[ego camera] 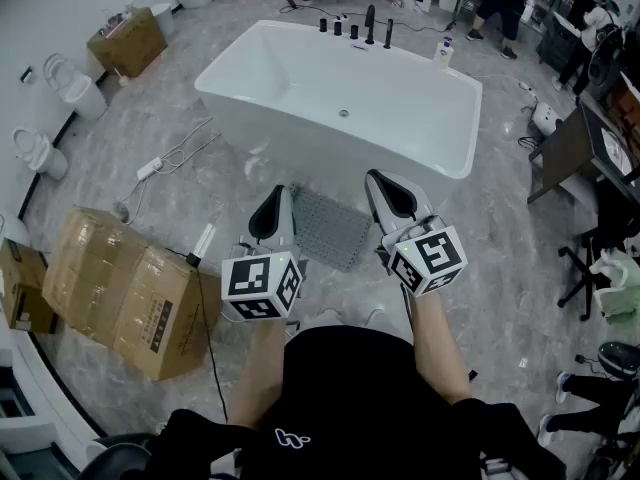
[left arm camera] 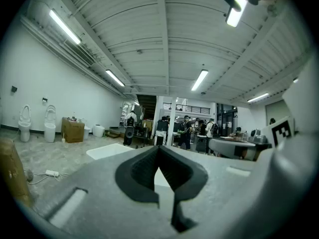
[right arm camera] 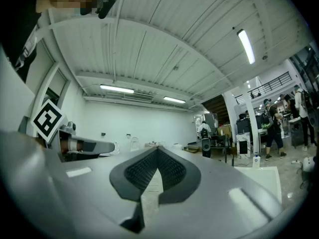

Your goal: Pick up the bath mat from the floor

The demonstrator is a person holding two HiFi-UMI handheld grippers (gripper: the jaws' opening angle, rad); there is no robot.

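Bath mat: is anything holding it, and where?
Nothing is held. The left hand-held gripper and right hand-held gripper are shut and empty; the bath mat lies on the floor.

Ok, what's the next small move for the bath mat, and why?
Probably lower and tip both grippers toward the bath mat, opening the fingers: the left gripper and right gripper are level, shut and empty, while the mat lies flat on the floor by the bathtub.

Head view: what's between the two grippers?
The grey bath mat, on the floor before the bathtub, shows between left gripper and right gripper in the head view.
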